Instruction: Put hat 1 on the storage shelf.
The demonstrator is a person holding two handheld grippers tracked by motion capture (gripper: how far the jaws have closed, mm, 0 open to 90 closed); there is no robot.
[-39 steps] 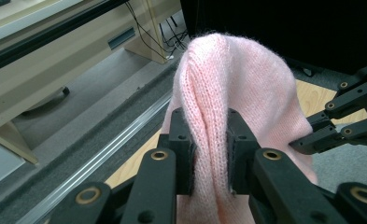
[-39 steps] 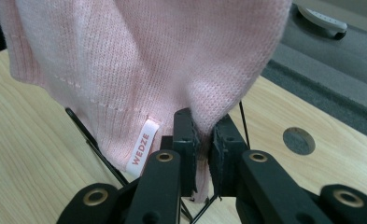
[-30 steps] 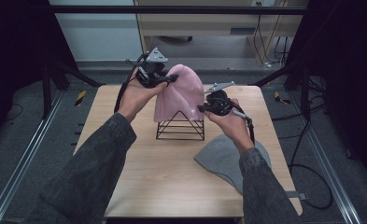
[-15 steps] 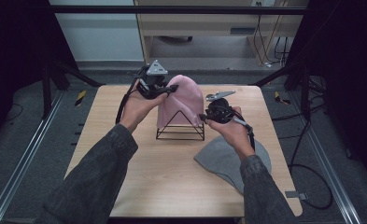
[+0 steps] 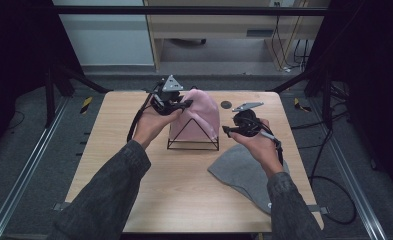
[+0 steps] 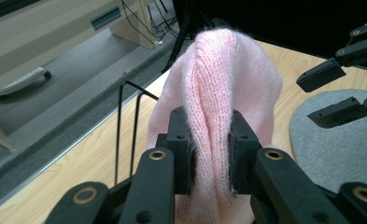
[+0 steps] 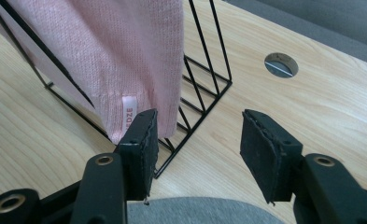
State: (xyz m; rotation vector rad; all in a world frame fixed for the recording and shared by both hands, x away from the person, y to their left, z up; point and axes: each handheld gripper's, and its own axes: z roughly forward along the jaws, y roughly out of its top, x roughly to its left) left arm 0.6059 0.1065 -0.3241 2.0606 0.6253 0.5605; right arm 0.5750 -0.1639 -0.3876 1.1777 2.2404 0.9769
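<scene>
Since the earlier frames both hands have come lower, bringing the pink knitted beanie (image 5: 198, 114) down over the black wire stand (image 5: 193, 136), and the right gripper (image 5: 232, 130) has drawn off the hat's side, its jaws having just been opening. In the right gripper view the two pads now stand well apart with nothing between them; the left pad sits just beside the beanie's hem and its small white label (image 7: 129, 110), with bare wood and the stand's wires in the gap. The left gripper (image 6: 210, 149) is clamped on a fold of the beanie, the knit pinched into a ridge between its jaws. The hat hangs draped over the pyramid-shaped stand near the middle of the wooden table (image 5: 119, 165), its crown above the apex. A grey beanie (image 5: 246, 175) lies flat on the table near the right forearm, apart from the stand. A round cable hole (image 7: 281, 64) shows in the tabletop beyond the stand.
</scene>
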